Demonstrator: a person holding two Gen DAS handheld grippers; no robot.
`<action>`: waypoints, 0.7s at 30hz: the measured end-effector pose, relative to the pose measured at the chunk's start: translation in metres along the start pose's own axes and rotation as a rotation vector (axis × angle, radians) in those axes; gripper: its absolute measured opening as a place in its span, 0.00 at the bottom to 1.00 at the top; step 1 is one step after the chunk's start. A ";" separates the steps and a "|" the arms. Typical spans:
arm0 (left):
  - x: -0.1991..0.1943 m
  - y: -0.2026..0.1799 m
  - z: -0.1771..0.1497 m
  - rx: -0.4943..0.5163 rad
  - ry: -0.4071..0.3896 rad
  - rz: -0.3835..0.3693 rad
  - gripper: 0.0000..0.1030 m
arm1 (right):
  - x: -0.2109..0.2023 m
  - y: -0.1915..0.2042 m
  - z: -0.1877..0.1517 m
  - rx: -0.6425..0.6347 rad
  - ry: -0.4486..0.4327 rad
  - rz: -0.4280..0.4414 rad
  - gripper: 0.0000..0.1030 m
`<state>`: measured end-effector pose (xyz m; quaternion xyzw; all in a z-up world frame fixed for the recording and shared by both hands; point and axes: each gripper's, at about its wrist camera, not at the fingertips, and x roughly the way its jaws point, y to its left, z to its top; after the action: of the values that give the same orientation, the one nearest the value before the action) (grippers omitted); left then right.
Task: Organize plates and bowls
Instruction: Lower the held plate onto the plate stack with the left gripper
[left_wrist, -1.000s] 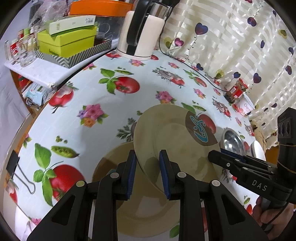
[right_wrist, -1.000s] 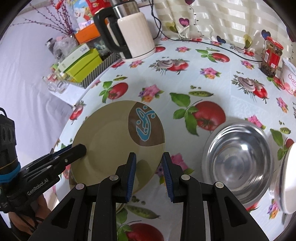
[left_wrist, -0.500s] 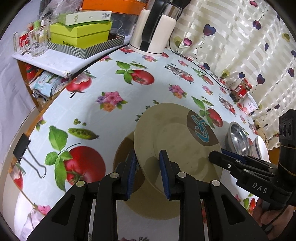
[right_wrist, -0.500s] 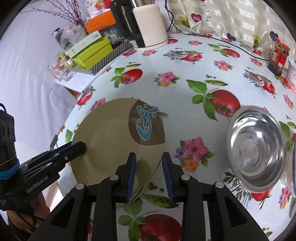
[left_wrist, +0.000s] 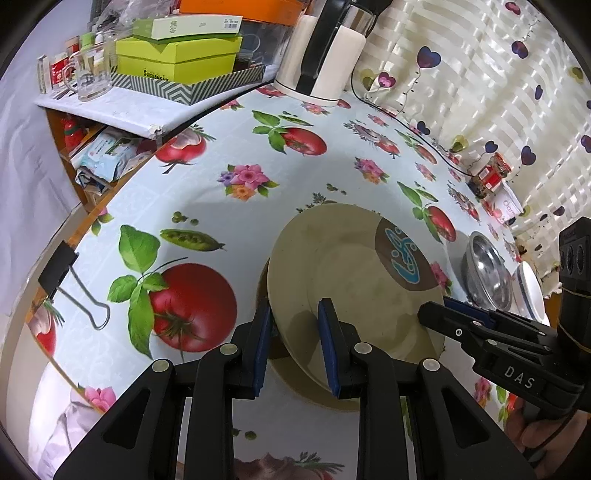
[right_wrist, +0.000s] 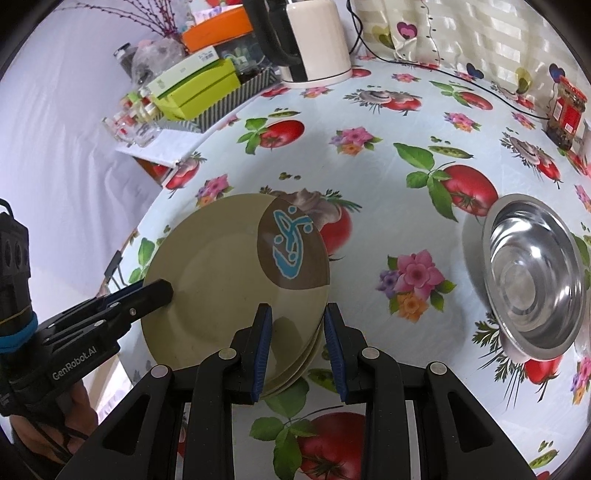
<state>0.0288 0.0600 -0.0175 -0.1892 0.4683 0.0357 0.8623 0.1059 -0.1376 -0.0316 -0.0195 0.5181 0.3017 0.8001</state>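
A beige plate (left_wrist: 351, 273) with a brown patch and blue motif is held tilted above a second beige plate (left_wrist: 321, 391) that lies on the table. My left gripper (left_wrist: 293, 332) is shut on the held plate's near rim. My right gripper (right_wrist: 298, 334) is shut on the same plate (right_wrist: 229, 273) at its opposite rim, with the lower plate's edge (right_wrist: 306, 362) showing beneath. Each gripper also shows in the other's view, the right gripper (left_wrist: 461, 325) at the plate's right rim and the left gripper (right_wrist: 147, 295) at its left rim. A steel bowl (right_wrist: 535, 277) sits on the table to the right.
The flowered tablecloth (left_wrist: 258, 155) covers a round table. A white kettle (left_wrist: 325, 55), stacked green boxes (left_wrist: 177, 62) and a glass mug (left_wrist: 86, 77) stand at the back left. A red-lidded jar (right_wrist: 565, 107) stands at the far right. A white bowl (left_wrist: 530, 291) sits beyond the steel bowl.
Both grippers have carried the motif plate toward the table's near left edge, over the lower plate. The steel bowl now lies farther right in the right wrist view.
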 end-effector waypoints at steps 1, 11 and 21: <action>0.000 0.001 -0.001 -0.001 0.000 0.002 0.24 | 0.001 0.001 -0.001 -0.001 0.002 0.001 0.27; -0.002 0.002 -0.008 0.008 -0.001 0.017 0.24 | 0.004 0.008 -0.009 -0.024 0.008 -0.009 0.29; 0.003 0.004 -0.011 0.013 0.000 0.025 0.25 | 0.005 0.011 -0.012 -0.046 0.007 -0.025 0.29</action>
<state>0.0210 0.0593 -0.0261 -0.1779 0.4710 0.0436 0.8629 0.0921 -0.1306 -0.0387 -0.0457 0.5136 0.3033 0.8013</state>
